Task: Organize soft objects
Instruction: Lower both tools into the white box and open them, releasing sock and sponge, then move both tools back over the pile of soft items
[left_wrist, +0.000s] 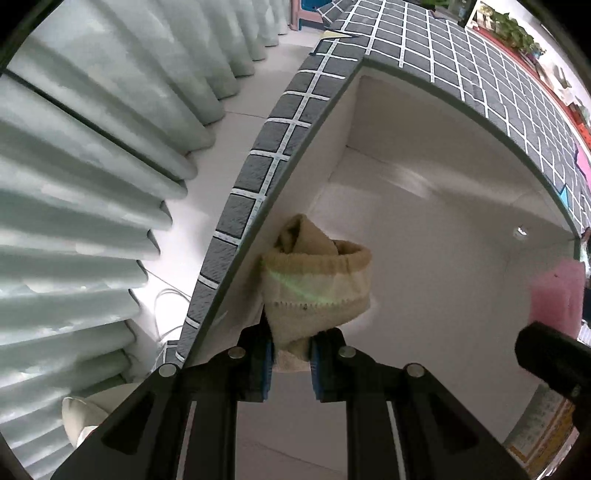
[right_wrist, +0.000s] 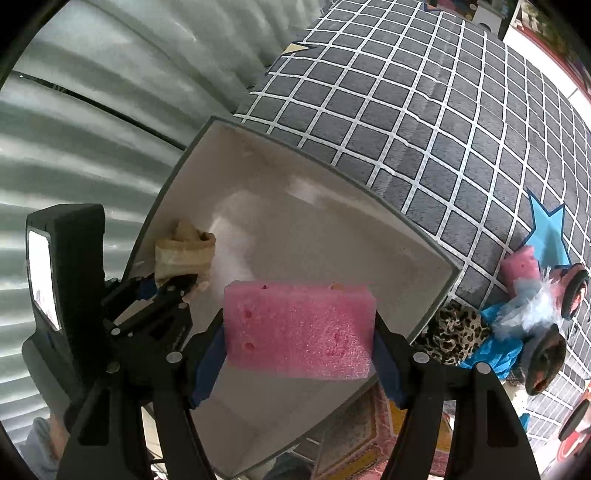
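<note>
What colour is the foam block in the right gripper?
Pink; the foam block shows best in the right wrist view.

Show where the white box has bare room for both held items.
The white box floor is bare throughout, from the far wall to its near rim. The left gripper holds the beige sock by the box's left wall; the right gripper holds the pink sponge. The pile on the rug is crowded.

No text, label or number is legible on anything here.
</note>
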